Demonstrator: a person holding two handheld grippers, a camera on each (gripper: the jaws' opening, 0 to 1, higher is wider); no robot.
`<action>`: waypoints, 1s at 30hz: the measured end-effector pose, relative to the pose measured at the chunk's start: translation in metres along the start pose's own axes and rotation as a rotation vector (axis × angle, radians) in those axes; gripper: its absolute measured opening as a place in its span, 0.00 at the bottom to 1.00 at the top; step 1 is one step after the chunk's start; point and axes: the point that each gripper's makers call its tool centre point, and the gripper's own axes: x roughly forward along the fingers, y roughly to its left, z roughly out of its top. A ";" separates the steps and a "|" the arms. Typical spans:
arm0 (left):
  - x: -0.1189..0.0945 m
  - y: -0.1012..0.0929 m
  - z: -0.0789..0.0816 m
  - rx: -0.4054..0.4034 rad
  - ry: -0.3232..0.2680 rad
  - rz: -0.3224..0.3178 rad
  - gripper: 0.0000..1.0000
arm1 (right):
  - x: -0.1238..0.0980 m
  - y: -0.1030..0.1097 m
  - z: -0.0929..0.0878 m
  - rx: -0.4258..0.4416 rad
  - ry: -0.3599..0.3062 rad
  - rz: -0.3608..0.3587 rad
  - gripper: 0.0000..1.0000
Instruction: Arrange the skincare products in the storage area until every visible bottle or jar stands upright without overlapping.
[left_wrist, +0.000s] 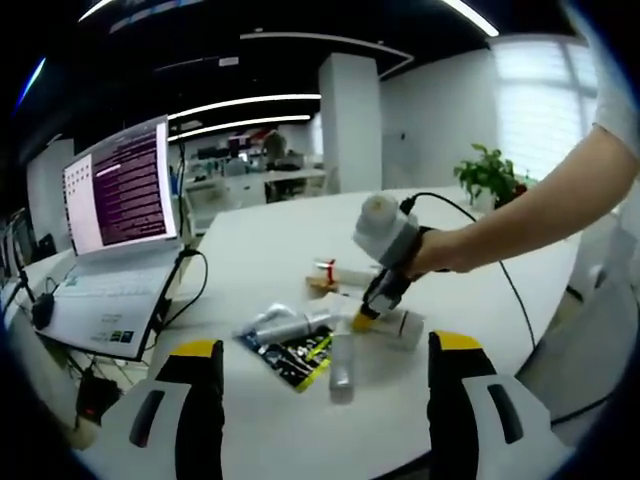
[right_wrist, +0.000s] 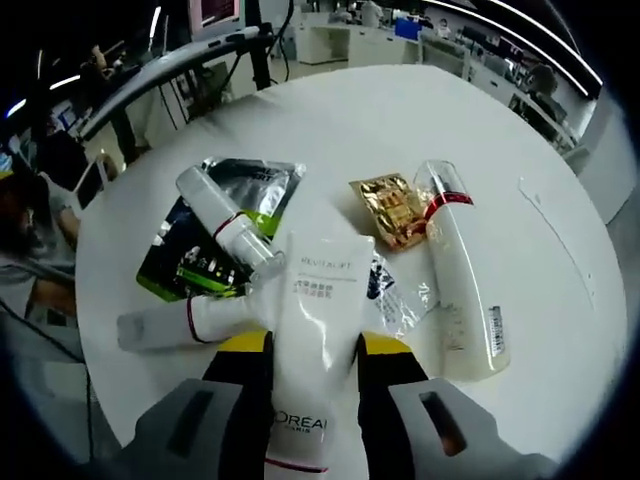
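Skincare tube (right_wrist: 318, 330) lies flat among the table's (right_wrist: 520, 170) pile, long axis running straight out between the right gripper's (right_wrist: 312, 375) jaws, which clamp it; left gripper (left_wrist: 330, 375) hangs open, farther back.

Left gripper (left_wrist: 330, 385) shows two chunky jaws, black on the inner faces, yellow-capped at the tips, pale grey shells each with a dark oval slot; right gripper (right_wrist: 312, 355) carries the same yellow caps, black jaws and grey slotted shells; from the left gripper view its body (left_wrist: 385, 235) is a pale grey block, a black cable (left_wrist: 480, 225) trailing off it; short white sleeve (left_wrist: 615, 95) at the person's shoulder.
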 end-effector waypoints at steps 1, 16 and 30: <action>0.000 0.000 0.001 -0.006 -0.005 0.000 0.78 | -0.001 0.000 0.000 0.001 0.000 -0.001 0.31; 0.000 -0.007 0.003 -0.016 0.007 -0.016 0.76 | -0.041 -0.010 0.011 -0.029 -0.145 -0.073 0.30; 0.005 -0.027 0.020 -0.091 -0.017 -0.056 0.76 | -0.076 -0.009 0.014 0.015 -0.320 -0.108 0.30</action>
